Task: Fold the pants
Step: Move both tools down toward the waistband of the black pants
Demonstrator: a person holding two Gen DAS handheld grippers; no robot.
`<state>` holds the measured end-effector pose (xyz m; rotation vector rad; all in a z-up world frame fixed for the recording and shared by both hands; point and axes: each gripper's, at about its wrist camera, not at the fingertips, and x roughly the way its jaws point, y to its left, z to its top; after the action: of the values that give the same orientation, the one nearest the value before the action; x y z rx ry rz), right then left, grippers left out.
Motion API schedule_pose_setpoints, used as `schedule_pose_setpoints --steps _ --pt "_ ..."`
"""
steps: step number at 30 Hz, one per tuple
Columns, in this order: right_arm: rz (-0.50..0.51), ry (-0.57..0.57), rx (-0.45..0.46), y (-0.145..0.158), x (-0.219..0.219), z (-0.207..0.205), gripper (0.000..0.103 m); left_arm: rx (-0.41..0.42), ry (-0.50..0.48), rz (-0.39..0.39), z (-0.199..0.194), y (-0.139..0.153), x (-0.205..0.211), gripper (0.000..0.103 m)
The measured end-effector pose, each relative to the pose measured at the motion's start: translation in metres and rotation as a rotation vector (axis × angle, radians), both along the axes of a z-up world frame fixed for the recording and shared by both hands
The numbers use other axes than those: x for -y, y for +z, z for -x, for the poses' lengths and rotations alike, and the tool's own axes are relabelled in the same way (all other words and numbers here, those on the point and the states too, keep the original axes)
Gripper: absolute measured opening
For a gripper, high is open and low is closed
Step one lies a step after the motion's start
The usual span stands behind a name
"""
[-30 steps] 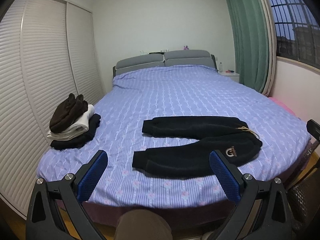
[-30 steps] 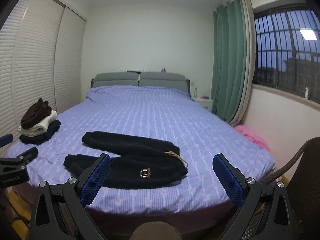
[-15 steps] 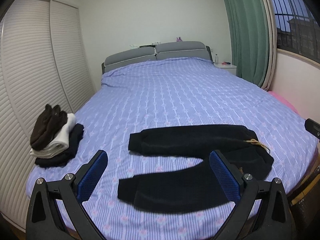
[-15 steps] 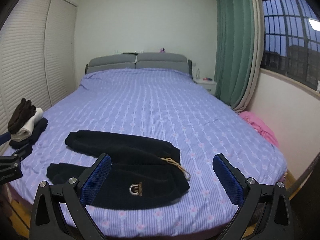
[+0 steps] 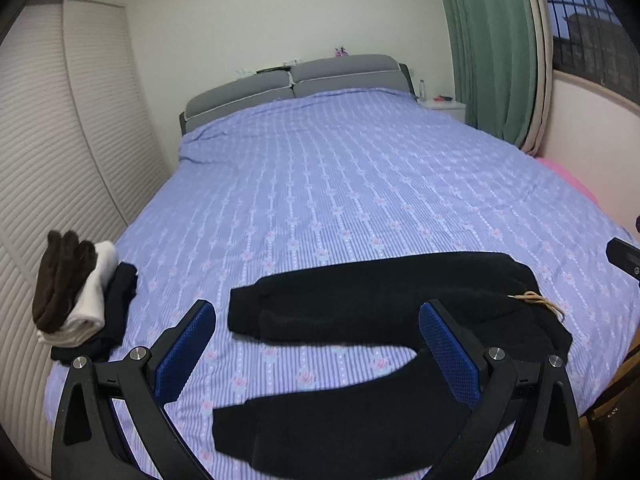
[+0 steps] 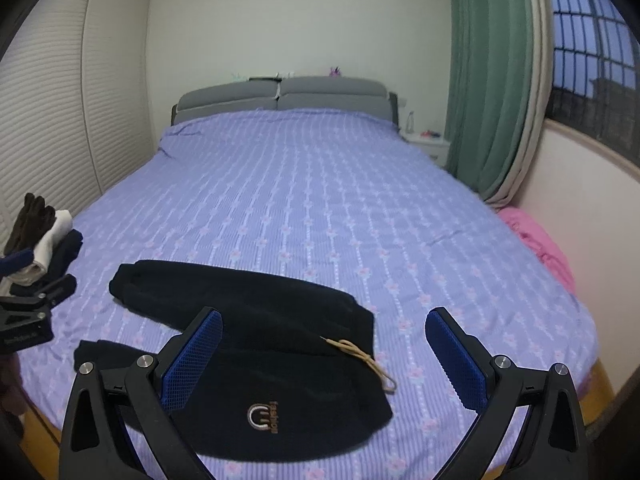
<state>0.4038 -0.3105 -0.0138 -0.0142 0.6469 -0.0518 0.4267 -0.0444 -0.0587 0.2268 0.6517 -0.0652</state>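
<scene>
Both grippers have moved in over the bed (image 5: 360,184), now hovering above the black pants (image 6: 280,360).

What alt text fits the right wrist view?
The open right gripper hovers above the waistband end of black pants spread flat on a purple-covered bed. A stack of folded clothes sits at the bed's left edge.

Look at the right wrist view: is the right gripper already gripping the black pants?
No, the right gripper hangs open above the black pants, holding nothing.

Pants (image 5: 384,312) lie across the bed's (image 5: 340,184) near end, apparently unfolded, a clothes stack (image 5: 80,300) at their left.
</scene>
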Motion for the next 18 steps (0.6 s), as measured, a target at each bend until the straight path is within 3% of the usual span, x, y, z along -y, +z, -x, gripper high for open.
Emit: schedule_pose_setpoints --steps 2,9,18 --pt "0.023 0.004 -0.018 -0.004 0.001 -0.016 0.103 -0.014 -0.015 -0.002 -0.013 -0.003 0.005 0.103" --pt "0.062 0.061 -0.118 -0.027 0.009 -0.081 0.103 -0.174 -0.057 -0.022 -0.087 -0.025 0.030 0.103" --pt "0.132 0.252 -0.344 -0.075 0.006 -0.176 0.103 -0.366 -0.147 -0.131 -0.176 -0.064 0.073 0.103"
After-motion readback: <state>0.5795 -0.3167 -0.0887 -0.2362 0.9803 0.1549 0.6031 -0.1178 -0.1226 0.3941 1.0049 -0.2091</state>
